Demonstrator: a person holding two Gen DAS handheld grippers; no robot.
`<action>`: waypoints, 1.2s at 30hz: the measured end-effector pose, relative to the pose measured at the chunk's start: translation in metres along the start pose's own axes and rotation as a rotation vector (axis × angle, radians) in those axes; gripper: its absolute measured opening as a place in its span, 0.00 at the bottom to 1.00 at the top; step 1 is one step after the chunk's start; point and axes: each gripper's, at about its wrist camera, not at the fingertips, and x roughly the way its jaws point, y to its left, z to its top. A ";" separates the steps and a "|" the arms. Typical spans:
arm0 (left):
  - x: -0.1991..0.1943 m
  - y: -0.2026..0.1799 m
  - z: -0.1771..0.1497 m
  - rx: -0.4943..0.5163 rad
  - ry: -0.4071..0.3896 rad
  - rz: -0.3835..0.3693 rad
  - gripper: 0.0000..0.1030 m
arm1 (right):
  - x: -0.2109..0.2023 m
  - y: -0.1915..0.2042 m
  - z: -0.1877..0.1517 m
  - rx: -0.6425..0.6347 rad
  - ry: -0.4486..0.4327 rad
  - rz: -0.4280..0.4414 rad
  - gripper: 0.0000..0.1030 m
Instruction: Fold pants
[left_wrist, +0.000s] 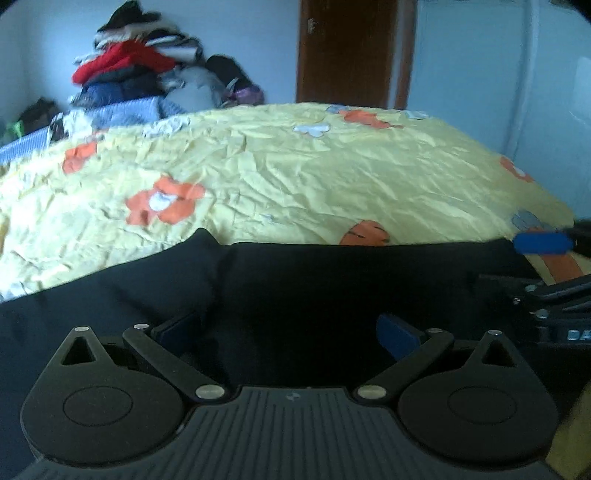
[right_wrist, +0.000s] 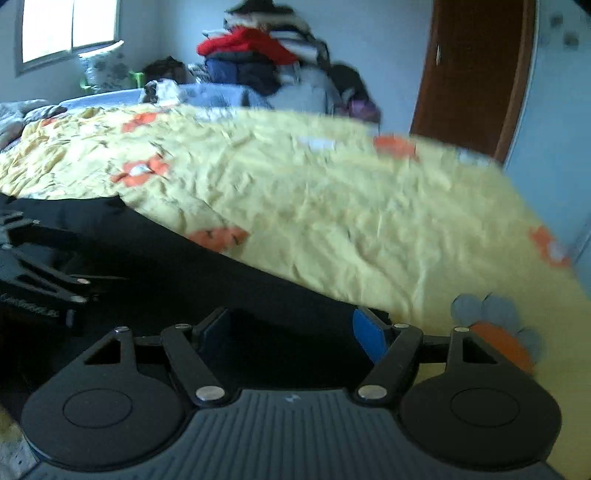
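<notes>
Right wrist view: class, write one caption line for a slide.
Open right tool poised over dark pants on a yellow flowered bedspread.

The pants are dark, matt cloth, smooth with soft folds. The bed wears a yellow cotton-looking sheet, finely creased, printed with orange flowers. Each hand-held gripper, left and right, is matt black plastic with shiny metal pins and blue pads. The door is glossy brown wood.

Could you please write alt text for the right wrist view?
The right gripper, jaws open, hovers over dark pants lying on a yellow floral bedspread. The left gripper is at the left edge, a clothes pile behind.
</notes>
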 end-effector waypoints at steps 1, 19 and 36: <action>-0.002 -0.001 -0.004 0.023 0.013 0.006 1.00 | -0.009 0.005 -0.002 -0.013 -0.015 0.018 0.71; -0.042 0.006 -0.041 0.057 -0.037 0.024 1.00 | -0.018 0.036 -0.027 -0.030 0.077 0.107 0.87; -0.093 0.096 -0.075 -0.147 -0.095 0.163 1.00 | 0.001 0.118 0.004 -0.214 0.058 0.173 0.87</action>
